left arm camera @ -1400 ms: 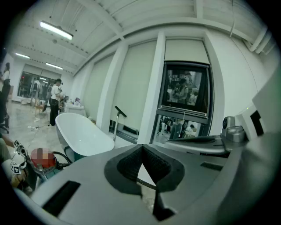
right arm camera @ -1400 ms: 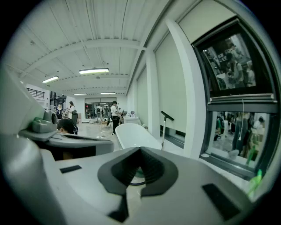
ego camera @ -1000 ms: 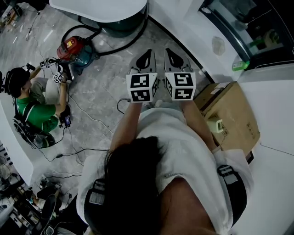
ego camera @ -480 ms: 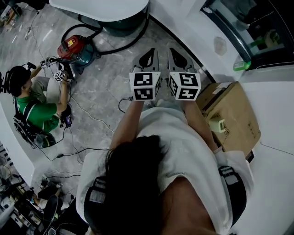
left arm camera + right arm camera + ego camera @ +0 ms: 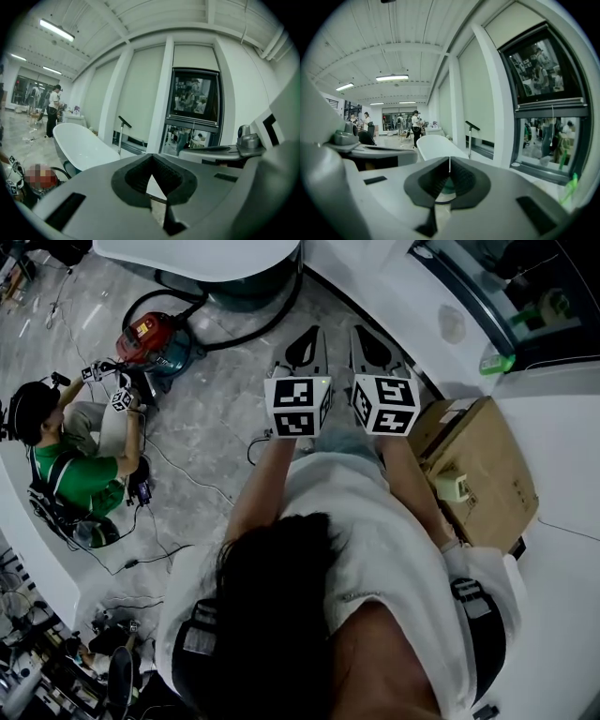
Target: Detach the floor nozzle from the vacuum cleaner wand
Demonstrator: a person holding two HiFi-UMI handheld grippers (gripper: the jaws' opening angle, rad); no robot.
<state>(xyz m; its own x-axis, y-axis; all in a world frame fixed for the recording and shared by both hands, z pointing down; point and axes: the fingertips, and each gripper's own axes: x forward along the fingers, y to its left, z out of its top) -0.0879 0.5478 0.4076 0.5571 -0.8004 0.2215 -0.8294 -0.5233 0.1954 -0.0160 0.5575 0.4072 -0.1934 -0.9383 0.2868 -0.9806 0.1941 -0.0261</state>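
Sitting person [image 5: 70, 470] near red vacuum cleaner [image 5: 150, 341]

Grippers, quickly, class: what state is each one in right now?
Grey left gripper: closed, nothing between its jaws.
Grey right gripper: closed, nothing between its jaws.

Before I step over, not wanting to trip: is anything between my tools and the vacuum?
Mostly bare floor. The hose curves across it between the left tool and the vacuum; a thin cable lies nearer you.
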